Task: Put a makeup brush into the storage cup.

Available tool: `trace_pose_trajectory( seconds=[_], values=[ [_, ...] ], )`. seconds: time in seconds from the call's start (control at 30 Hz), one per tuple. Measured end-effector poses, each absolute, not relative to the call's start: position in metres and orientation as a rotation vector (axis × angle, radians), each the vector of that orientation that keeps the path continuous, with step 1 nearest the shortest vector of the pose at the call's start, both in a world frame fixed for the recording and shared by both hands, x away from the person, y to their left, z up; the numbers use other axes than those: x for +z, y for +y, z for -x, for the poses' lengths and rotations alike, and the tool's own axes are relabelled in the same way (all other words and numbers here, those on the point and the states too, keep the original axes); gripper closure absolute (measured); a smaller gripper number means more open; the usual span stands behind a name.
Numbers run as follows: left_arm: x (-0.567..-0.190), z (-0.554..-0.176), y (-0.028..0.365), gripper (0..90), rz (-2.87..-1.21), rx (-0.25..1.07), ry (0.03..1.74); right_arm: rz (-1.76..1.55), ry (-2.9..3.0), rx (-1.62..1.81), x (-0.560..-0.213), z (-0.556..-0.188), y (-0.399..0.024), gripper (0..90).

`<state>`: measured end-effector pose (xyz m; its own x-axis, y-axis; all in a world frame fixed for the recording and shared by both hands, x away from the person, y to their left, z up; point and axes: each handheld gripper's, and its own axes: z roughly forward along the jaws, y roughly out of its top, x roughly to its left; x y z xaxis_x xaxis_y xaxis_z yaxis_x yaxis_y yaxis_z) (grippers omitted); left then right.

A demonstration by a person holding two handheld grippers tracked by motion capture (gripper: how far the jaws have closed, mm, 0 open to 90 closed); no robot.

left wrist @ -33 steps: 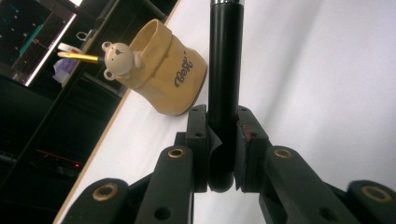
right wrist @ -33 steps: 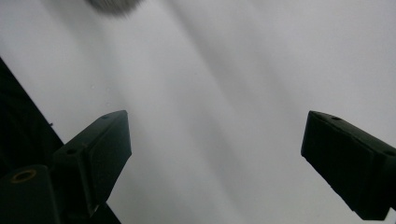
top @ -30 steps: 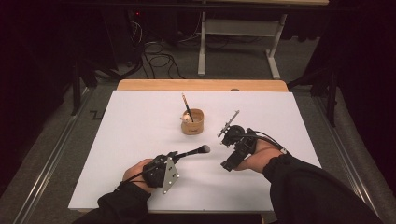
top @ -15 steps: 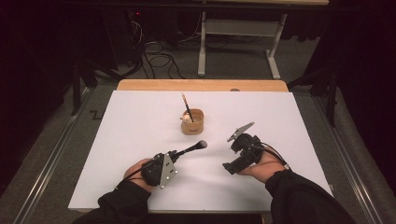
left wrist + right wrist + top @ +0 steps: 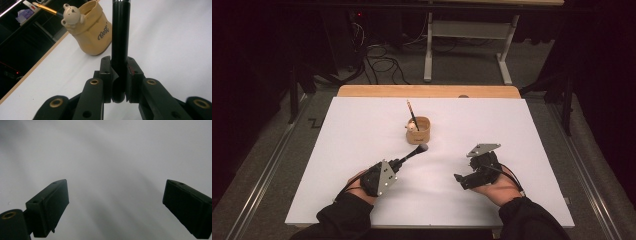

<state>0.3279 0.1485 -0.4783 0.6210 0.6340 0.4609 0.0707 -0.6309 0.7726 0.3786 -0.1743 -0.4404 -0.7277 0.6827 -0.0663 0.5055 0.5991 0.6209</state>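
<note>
On the white counter [image 5: 362,130], the right claw [image 5: 458,178] rests spread wide with nothing in it at near right. The left claw [image 5: 398,162], near left, clenches a black brush [image 5: 414,152] pointing toward the tan cup [image 5: 421,131].

Colours around the tan bear cup

The tan bear cup [image 5: 93,32] carries dark lettering; the brush [image 5: 121,37] beside it has a black handle with silver ferrule, on the white table [image 5: 362,150].

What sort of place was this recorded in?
Probably a lab or recording workspace, not a home: a white-topped table on grey carpet, loose black cables on the floor behind, a white metal desk frame, dark surroundings.
</note>
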Motion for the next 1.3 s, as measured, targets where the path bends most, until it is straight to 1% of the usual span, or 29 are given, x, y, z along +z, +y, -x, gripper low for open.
trace_pose_trajectory(
  seconds=[0.33, 0.7, 0.93, 1.17, 1.2, 1.23, 1.3],
  values=[
    [-0.478, -0.328, 0.151, 78.9, -2.091, 0.985, 0.554, -0.977, 2.442, 0.963, -0.454, -0.378, -0.18, 7.3],
    [-0.478, -0.325, 0.155, 78.9, -2.08, 0.982, 0.577, -0.992, 2.351, 1.078, -0.456, -0.373, -0.184, 7.6],
    [-0.475, -0.328, 0.156, 78.9, -2.049, 0.951, 0.611, -1.013, 2.318, 1.126, -0.463, -0.368, -0.19, 8.4],
    [-0.474, -0.33, 0.159, 78.9, -2.02, 0.89, 0.643, -1.018, 2.259, 1.2, -0.462, -0.365, -0.198, 8.4],
    [-0.472, -0.332, 0.161, 78.9, -2.013, 0.913, 0.607, -1.023, 2.249, 1.21, -0.461, -0.365, -0.199, 8.4],
    [-0.473, -0.33, 0.161, 79.0, -2.005, 0.863, 0.654, -1.022, 2.236, 1.223, -0.461, -0.364, -0.2, 8.4],
    [-0.472, -0.331, 0.161, 79.0, -1.987, 0.827, 0.668, -1.02, 2.224, 1.231, -0.461, -0.363, -0.201, 8.4]
  ],
)
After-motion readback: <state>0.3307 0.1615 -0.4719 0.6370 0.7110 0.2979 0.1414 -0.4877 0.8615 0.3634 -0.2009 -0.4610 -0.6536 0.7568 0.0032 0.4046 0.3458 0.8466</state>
